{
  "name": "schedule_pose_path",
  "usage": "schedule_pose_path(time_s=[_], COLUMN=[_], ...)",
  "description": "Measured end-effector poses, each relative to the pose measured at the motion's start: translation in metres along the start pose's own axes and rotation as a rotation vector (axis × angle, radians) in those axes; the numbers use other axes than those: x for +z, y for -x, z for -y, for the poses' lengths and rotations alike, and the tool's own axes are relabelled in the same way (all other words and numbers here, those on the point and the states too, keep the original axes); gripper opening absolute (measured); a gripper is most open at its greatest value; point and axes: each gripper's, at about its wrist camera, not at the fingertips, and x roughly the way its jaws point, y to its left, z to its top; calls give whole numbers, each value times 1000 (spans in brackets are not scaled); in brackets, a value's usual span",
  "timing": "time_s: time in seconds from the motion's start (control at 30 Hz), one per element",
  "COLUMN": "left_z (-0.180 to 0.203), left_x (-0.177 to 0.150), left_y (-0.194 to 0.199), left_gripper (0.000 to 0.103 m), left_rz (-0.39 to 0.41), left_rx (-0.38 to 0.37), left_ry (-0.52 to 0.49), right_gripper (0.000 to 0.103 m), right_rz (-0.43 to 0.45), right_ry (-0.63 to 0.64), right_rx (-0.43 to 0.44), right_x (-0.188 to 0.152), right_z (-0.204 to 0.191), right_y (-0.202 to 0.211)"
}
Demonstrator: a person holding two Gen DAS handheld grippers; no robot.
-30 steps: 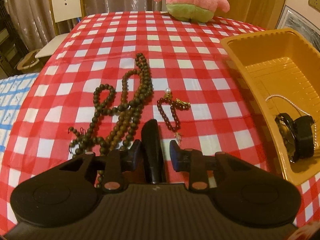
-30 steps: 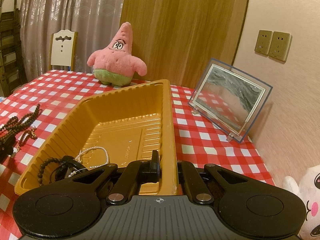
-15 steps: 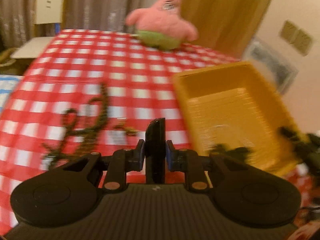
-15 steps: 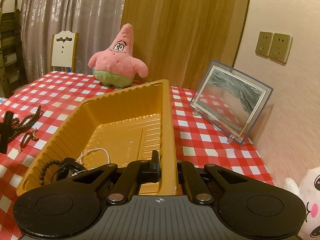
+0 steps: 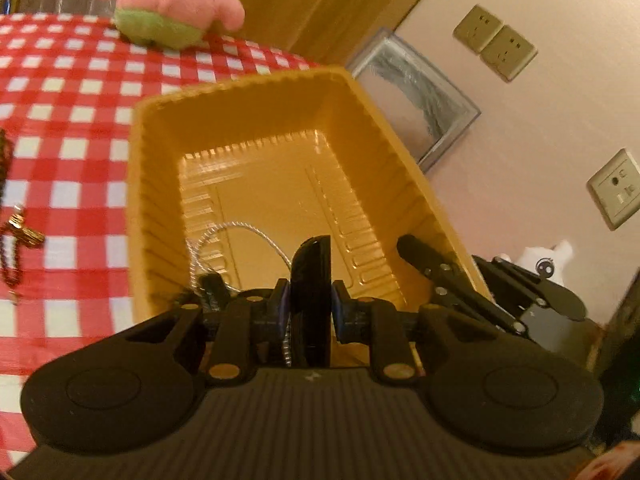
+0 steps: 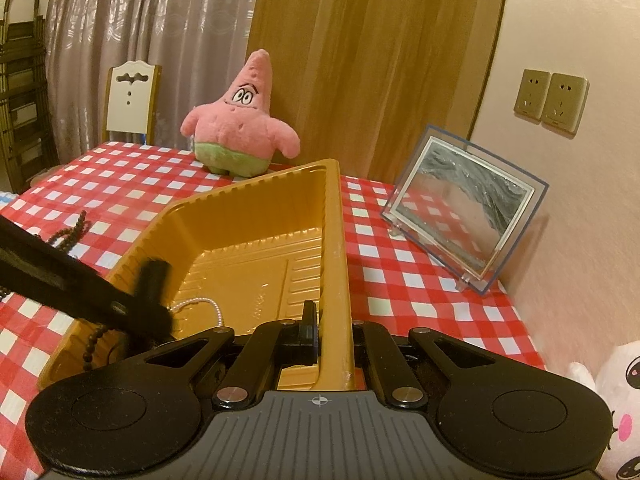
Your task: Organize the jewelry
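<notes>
Left wrist view first: left tool (image 5: 310, 308) is clamped on a black oblong object (image 5: 311, 280), its jaws pressed against both flat sides, and it hangs over the near end of the yellow tray (image 5: 136, 184). What the black piece is I cannot tell; it could be a case or a bangle seen edge-on. Inside the tray, at about 10 o'clock from the tool, a pearl strand (image 5: 224, 236) loops across the ribbed floor. At 9 o'clock, out on the red-checked tabletop (image 5: 72, 128), a dark bead bracelet with a gold charm (image 5: 24, 234) is not yet collected. The other tool's linkage shows at 3 o'clock on the tray's right wall.

Right wrist view: right tool (image 6: 334, 332) is closed on the tray's long right wall, one jaw inside and one outside, steadying it. The left tool's arm crosses in from 9 o'clock with the black piece over the near left corner, where a dark bead string (image 6: 94, 344) hangs by the pearl strand. More beads (image 6: 74, 232) lie on the cloth at 10 o'clock. A pink plush (image 6: 240, 128) and a picture frame (image 6: 464, 212) stand beyond.

Judging by this, the step in hand is depositing the carried piece. Next it calls for lowering slightly, clear of the pearls, then opening the jaws while the right tool grips the tray firm.
</notes>
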Motion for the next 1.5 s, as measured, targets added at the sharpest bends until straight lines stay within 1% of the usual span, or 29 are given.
schedule_pose_path(time_s=[0.07,0.13,0.23,0.3,0.43,0.53,0.6,0.7,0.8,0.97,1.07,1.2,1.37,1.5], left_z=[2,5,3,1,-7,-19,-32,-59,-86,-127,-137,-133,-120,-113], left_x=[1,2,7,9,17,26,33,35,26,-4,-22,-42,-51,-50], left_y=[-7,-11,-18,-15,2,23,40,65,80,95,96,89,75,67], left_gripper=[19,19,19,20,20,20,21,21,21,21,21,21,21,21], left_rz=[-1,6,-6,4,47,111,164,224,233,185,152,112,90,91], left_rx=[-14,-2,-11,-18,-27,1,34,129,246,385,454,503,524,526], left_ry=[9,11,24,40,57,66,89,119,138,190,167,96,-32,-98], right_gripper=[3,3,3,3,3,3,3,3,3,3,3,3,3,3], right_rz=[-2,-5,-6,-6,-7,-9,-9,-11,-11,-12,-14,-15,-14,-14], right_ry=[-1,0,-3,-5,-6,-9,-11,-14,-13,-14,-14,-13,-12,-13], right_rx=[-1,-3,-2,-2,-1,-1,0,1,2,2,2,2,2,2], right_x=[0,0,-1,-1,-1,-2,-3,-3,-2,-2,-3,-3,-2,-3], right_z=[0,0,0,0,0,0,1,2,2,2,2,3,3,3], right_y=[0,0,0,1,0,-1,-1,-2,-2,-2,-2,-2,-2,-2])
